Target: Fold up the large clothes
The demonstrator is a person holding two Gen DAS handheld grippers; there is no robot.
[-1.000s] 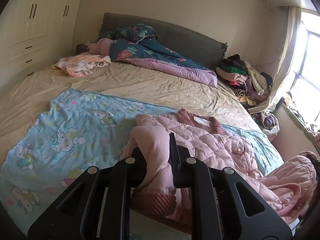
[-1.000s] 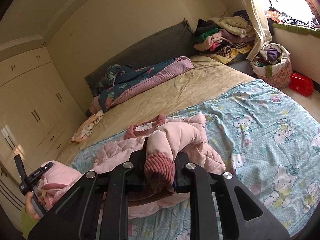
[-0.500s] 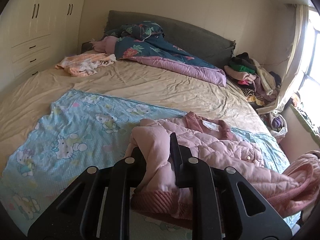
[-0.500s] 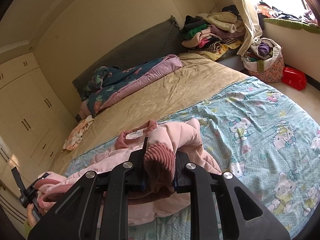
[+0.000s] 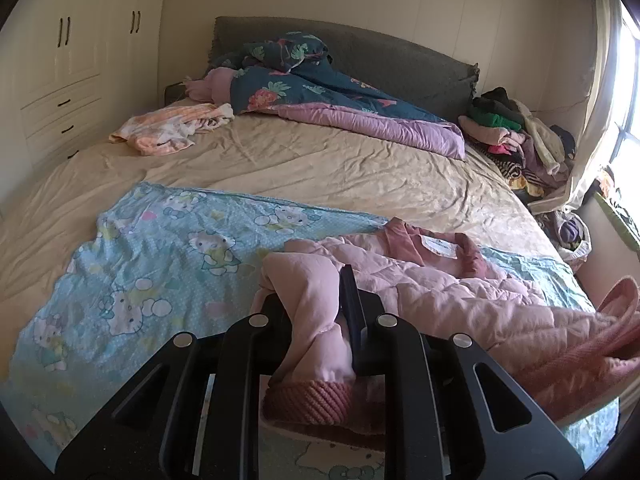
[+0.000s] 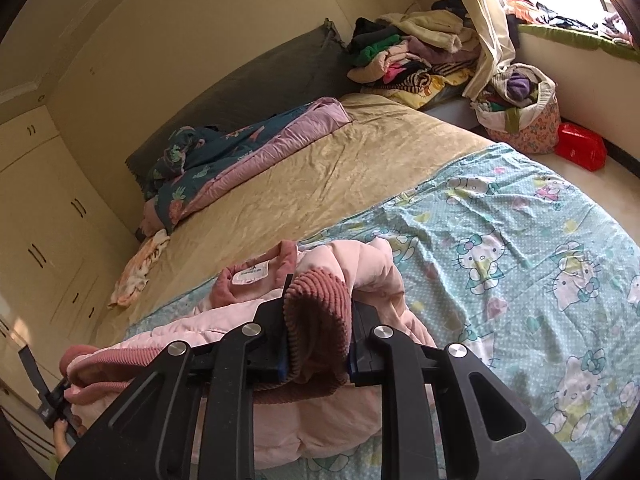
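Note:
A pink quilted jacket (image 5: 432, 280) with dark pink ribbed cuffs and collar lies on a light blue cartoon-cat sheet (image 5: 160, 264) at the near end of the bed. My left gripper (image 5: 316, 308) is shut on one sleeve, its ribbed cuff (image 5: 308, 400) hanging below the fingers. My right gripper (image 6: 318, 320) is shut on the other sleeve at its ribbed cuff (image 6: 316, 320), held above the jacket body (image 6: 304, 432). The jacket's collar and white label (image 6: 252, 276) point toward the headboard. The left gripper also shows in the right wrist view (image 6: 52, 400), far left.
A beige bedsheet (image 5: 320, 164) covers the bed. A dark floral and purple duvet (image 5: 328, 96) lies by the grey headboard. An orange-white garment (image 5: 168, 128) lies at the left. A clothes pile (image 6: 416, 56), a full bag (image 6: 520, 108) and a red box (image 6: 580, 146) are by the window. Wardrobes (image 5: 68, 72) line the left wall.
Both grippers have moved forward and lower over the bed with the sleeves still held. The jacket body now lies flatter between them.

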